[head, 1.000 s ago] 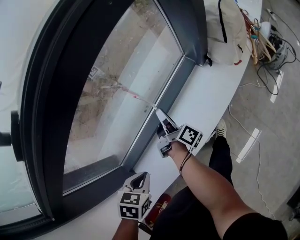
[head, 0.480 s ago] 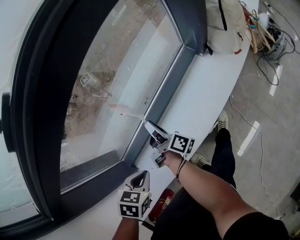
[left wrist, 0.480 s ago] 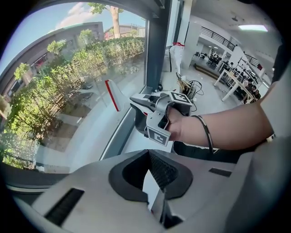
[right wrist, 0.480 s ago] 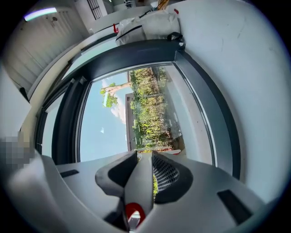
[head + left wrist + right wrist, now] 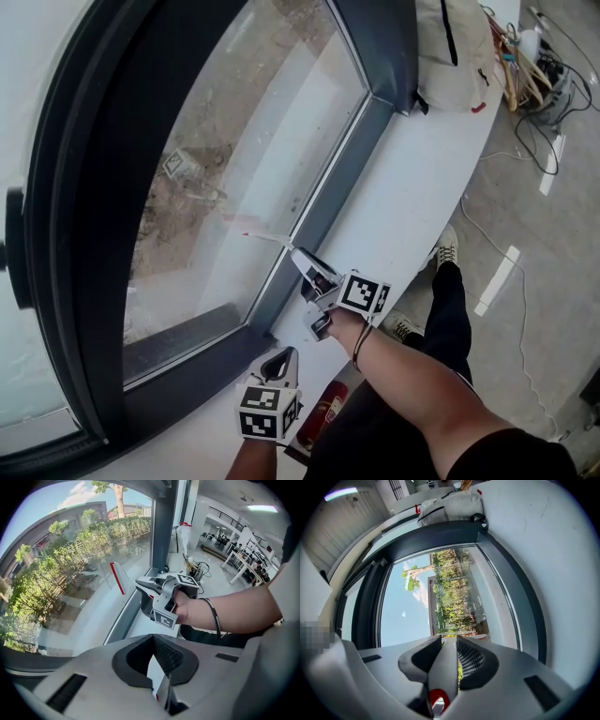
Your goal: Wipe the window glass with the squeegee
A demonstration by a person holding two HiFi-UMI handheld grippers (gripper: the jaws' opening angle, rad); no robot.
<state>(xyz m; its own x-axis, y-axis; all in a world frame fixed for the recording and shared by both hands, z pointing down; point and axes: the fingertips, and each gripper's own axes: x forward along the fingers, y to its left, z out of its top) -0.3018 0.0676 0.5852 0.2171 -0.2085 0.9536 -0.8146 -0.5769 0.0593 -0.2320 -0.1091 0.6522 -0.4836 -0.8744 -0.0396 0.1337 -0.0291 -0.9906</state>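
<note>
Head view: right gripper (image 5: 302,261) clamps the squeegee (image 5: 263,235) by its handle, blade against the window glass (image 5: 253,131) near the pane's bottom edge — probably ending one stroke, others likely remaining. Left gripper (image 5: 279,359) closed, empty.

Black trousers (image 5: 448,309), pale shoes (image 5: 444,251), bracelet (image 5: 216,619)

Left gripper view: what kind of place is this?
Probably an open-plan office or lab: rows of desks behind, a tall dark-framed window over a white sill, loose cables on the grey floor.
</note>
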